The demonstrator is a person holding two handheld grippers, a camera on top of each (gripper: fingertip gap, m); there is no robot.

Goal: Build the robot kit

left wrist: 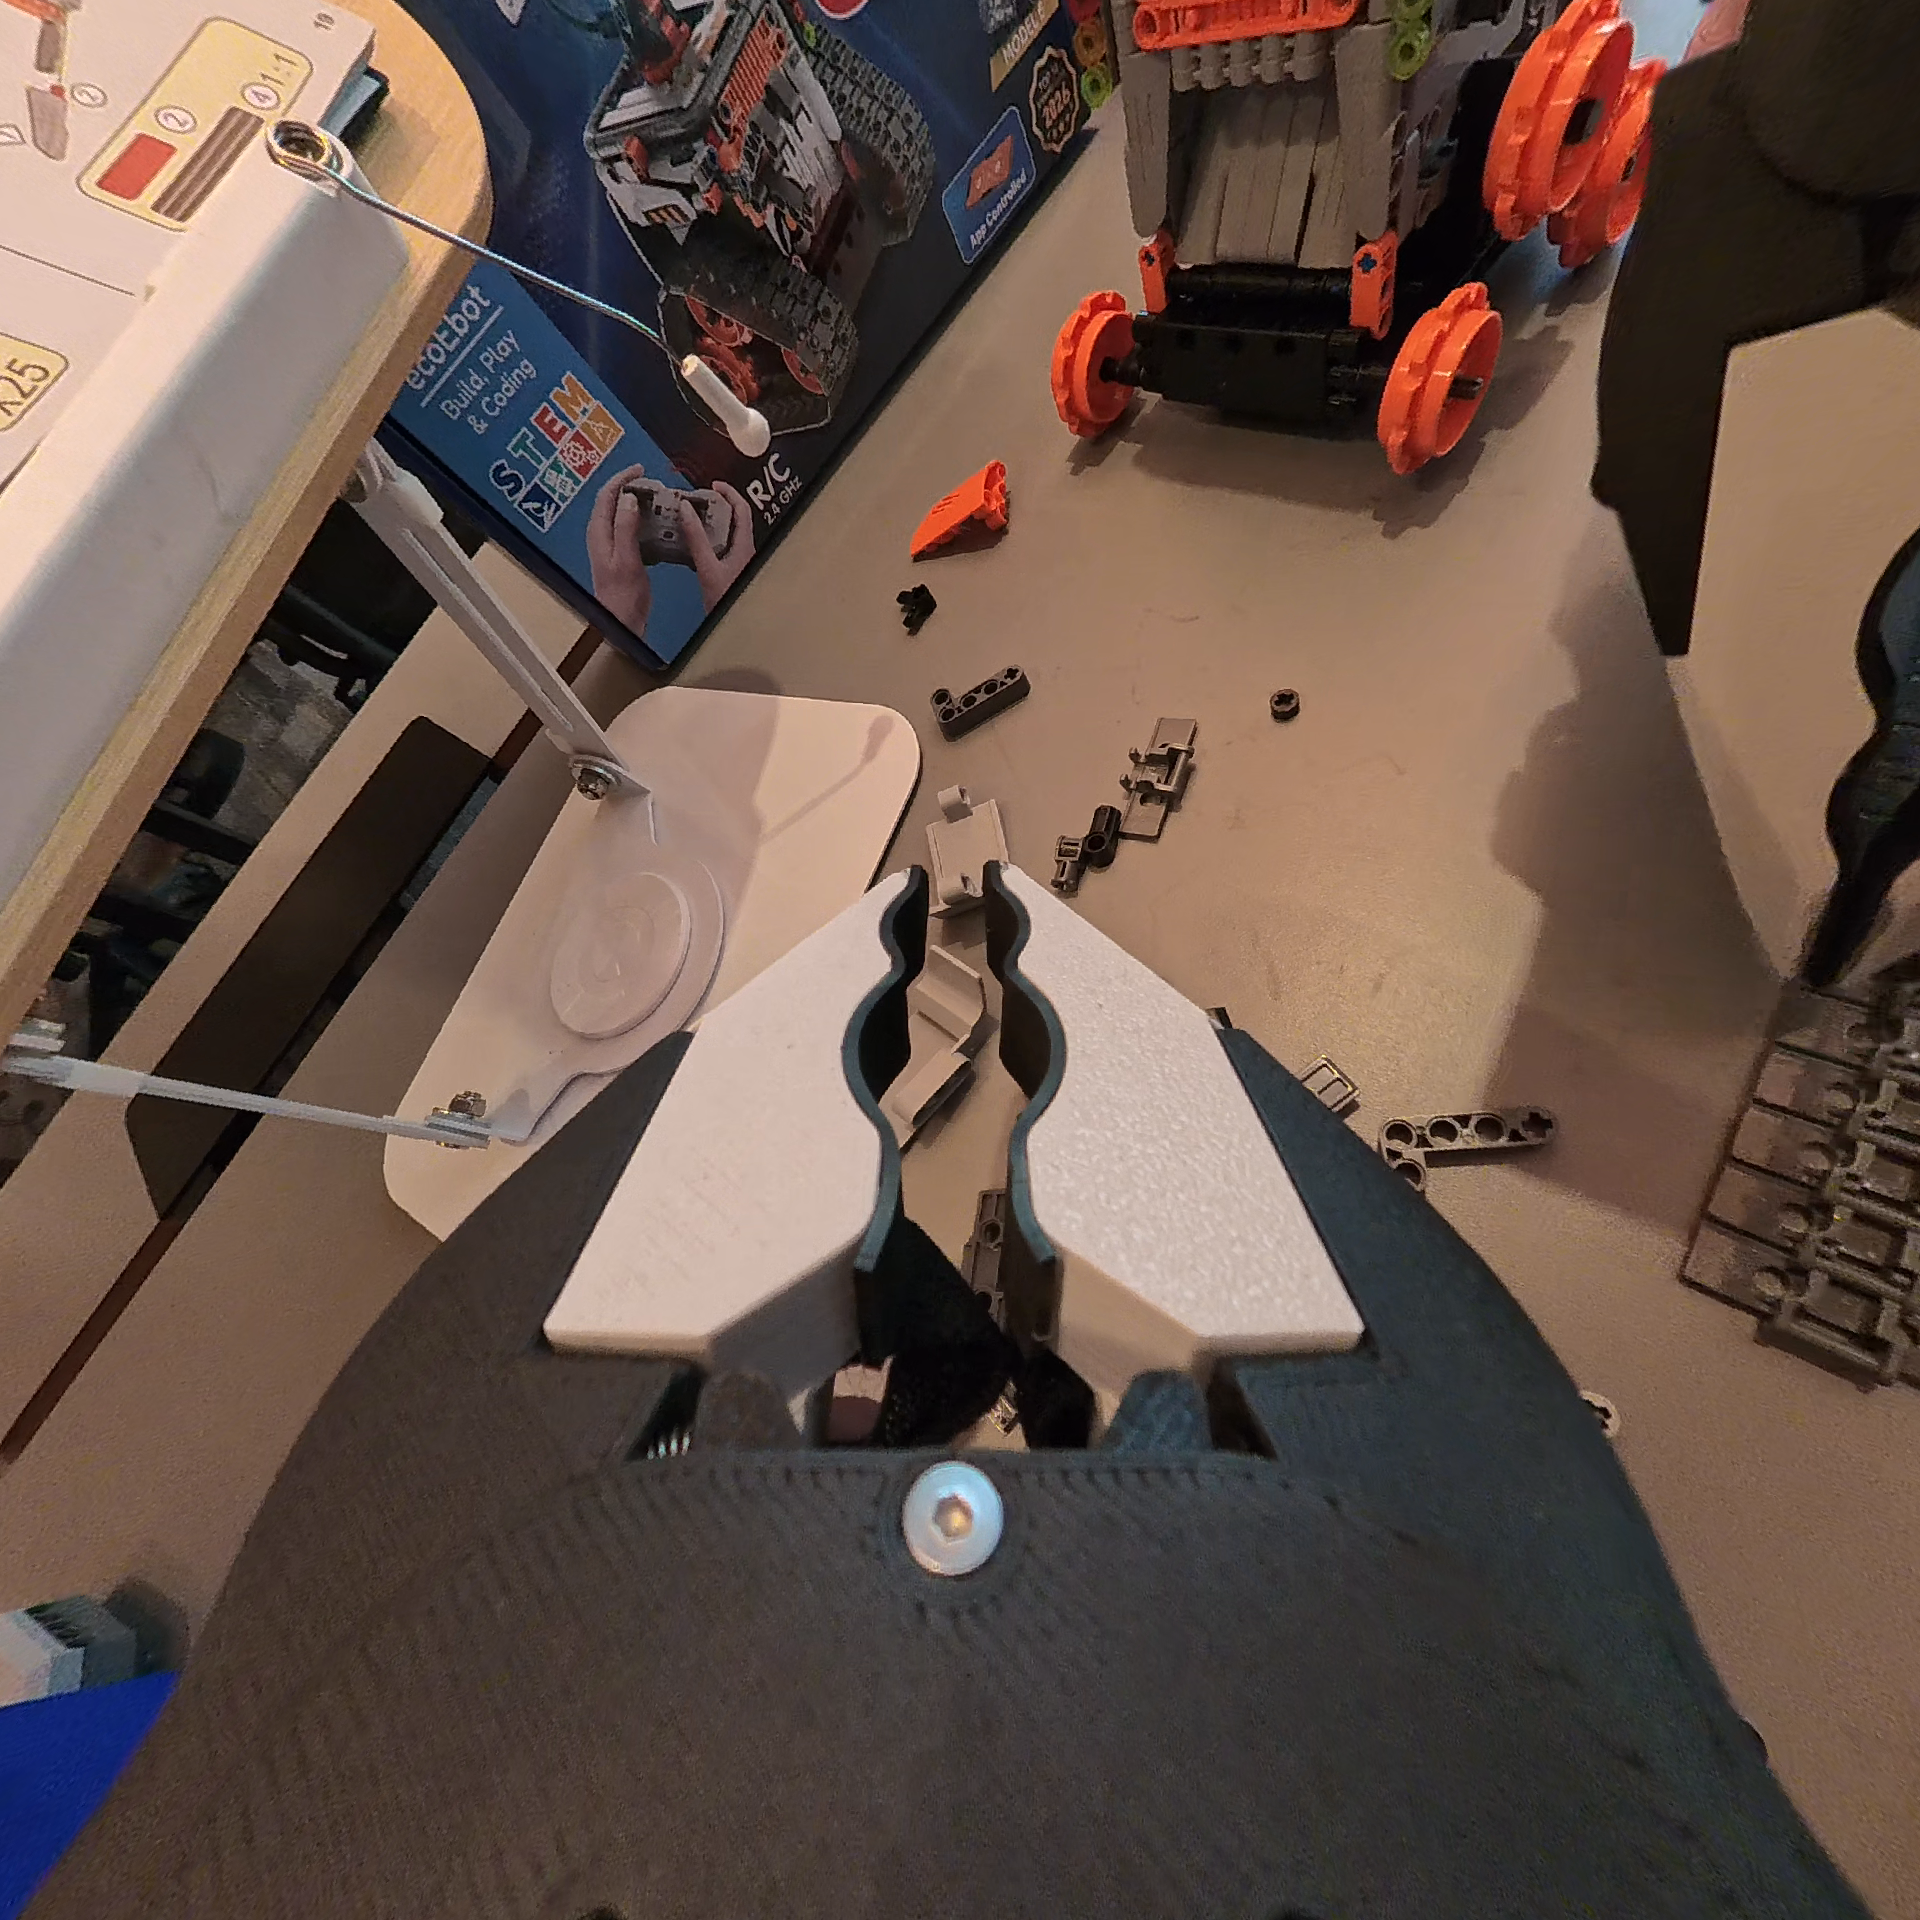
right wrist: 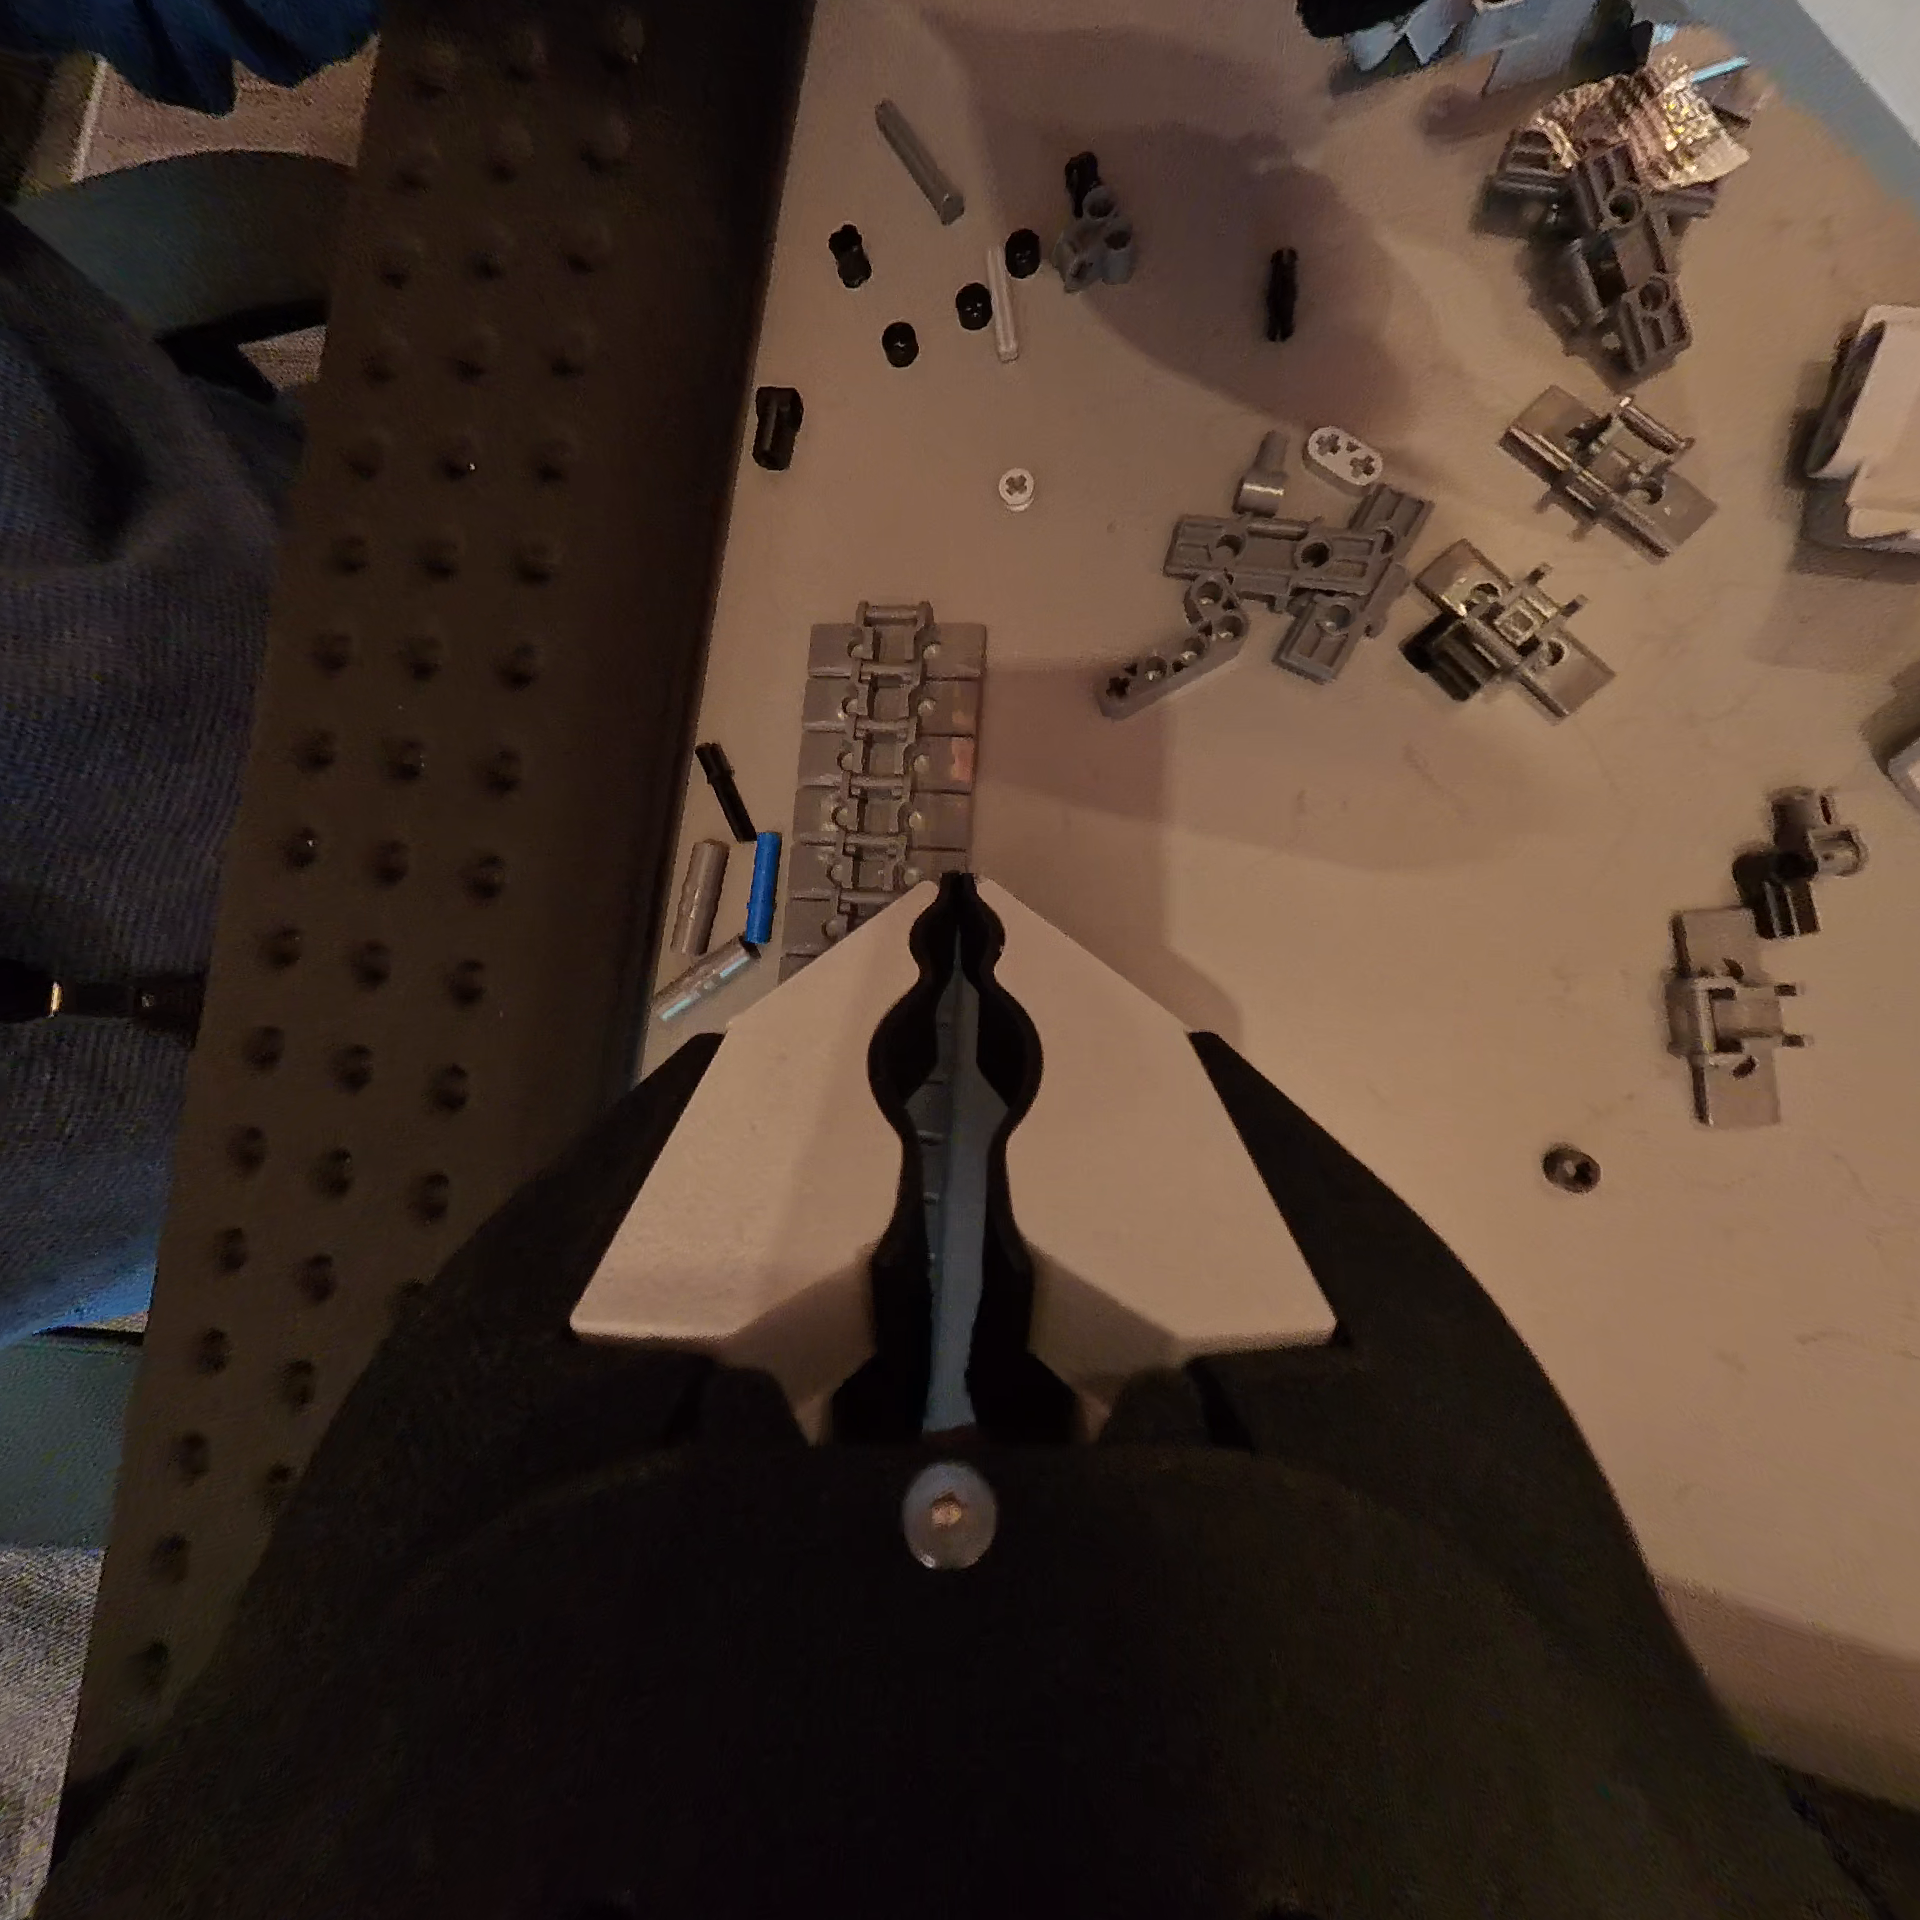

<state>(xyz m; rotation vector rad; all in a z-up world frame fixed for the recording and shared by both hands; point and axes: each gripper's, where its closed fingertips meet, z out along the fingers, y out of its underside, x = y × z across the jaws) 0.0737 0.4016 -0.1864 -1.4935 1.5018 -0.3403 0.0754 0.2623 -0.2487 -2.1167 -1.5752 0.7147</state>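
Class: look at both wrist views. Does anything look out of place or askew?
Yes. Small grey and black building pieces lie scattered at all angles over the beige table, and one orange wedge-shaped piece lies apart from the orange-wheeled grey model.

Both mounted behind fingers, angled steeply down, close above desk; shared: grey track strip.

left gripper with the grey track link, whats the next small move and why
Probably carry it right, toward the assembled track strip, then line it up with the strip's free end. The left gripper is shut on a light grey track link that sticks out past its fingers, while the right gripper is shut on the strip's near end on the table. Whether the hinge ends face each other can't be told.
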